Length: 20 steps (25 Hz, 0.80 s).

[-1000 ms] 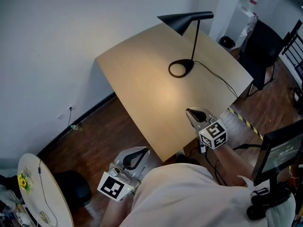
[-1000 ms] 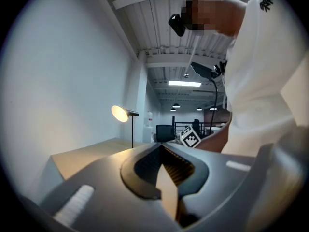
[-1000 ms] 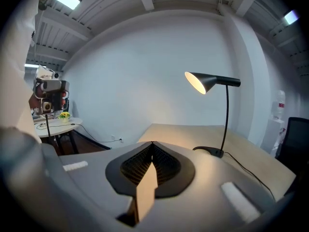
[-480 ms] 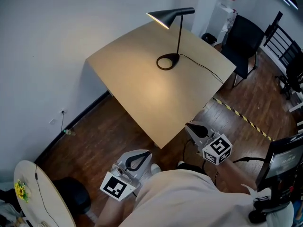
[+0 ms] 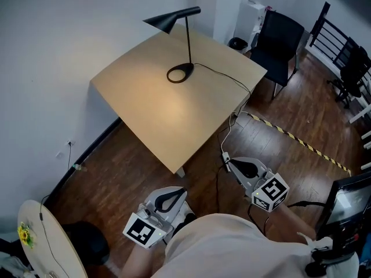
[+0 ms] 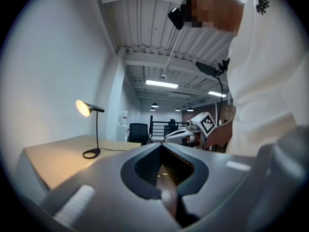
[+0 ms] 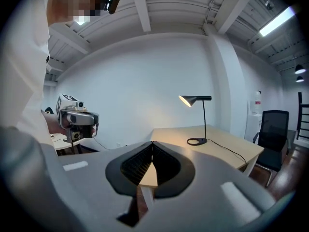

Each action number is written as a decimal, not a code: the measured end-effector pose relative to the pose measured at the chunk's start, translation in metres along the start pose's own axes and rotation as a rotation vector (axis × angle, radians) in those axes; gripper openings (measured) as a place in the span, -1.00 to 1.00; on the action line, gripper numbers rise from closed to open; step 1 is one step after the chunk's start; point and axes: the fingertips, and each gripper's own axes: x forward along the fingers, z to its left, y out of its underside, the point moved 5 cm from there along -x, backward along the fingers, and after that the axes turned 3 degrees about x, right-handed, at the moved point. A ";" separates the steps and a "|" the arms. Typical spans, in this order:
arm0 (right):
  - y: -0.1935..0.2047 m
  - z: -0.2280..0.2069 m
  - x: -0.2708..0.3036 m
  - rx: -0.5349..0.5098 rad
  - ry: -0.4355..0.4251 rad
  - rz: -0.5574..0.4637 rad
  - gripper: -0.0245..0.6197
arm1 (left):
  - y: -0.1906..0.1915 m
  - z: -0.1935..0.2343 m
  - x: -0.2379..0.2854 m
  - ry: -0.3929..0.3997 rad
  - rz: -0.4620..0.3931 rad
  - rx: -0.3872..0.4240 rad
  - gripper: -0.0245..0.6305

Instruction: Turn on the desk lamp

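Since the thin black desk lamp [image 5: 167, 21] glows far ahead of clenched, empty left tongs [image 5: 168, 198] and right tongs [image 5: 242, 168], pressing could darken it.

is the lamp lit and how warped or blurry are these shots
Head view: sharp, warm glow on the table beneath the desk lamp. Left gripper view: the shade shines; fisheye, black corners, left gripper soft up close. Right gripper view: same fisheye and dark corners.
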 end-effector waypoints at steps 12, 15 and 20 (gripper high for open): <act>0.038 0.015 -0.099 0.020 -0.061 -0.016 -0.78 | -0.002 -0.099 -0.003 -0.053 0.091 0.011 -0.88; 0.026 0.025 -0.111 0.007 -0.026 -0.033 -0.70 | -0.005 -0.109 -0.008 -0.020 0.082 0.008 -0.88; 0.006 0.046 -0.131 -0.011 0.078 -0.064 -0.67 | -0.015 -0.113 -0.019 0.061 0.090 0.055 -0.87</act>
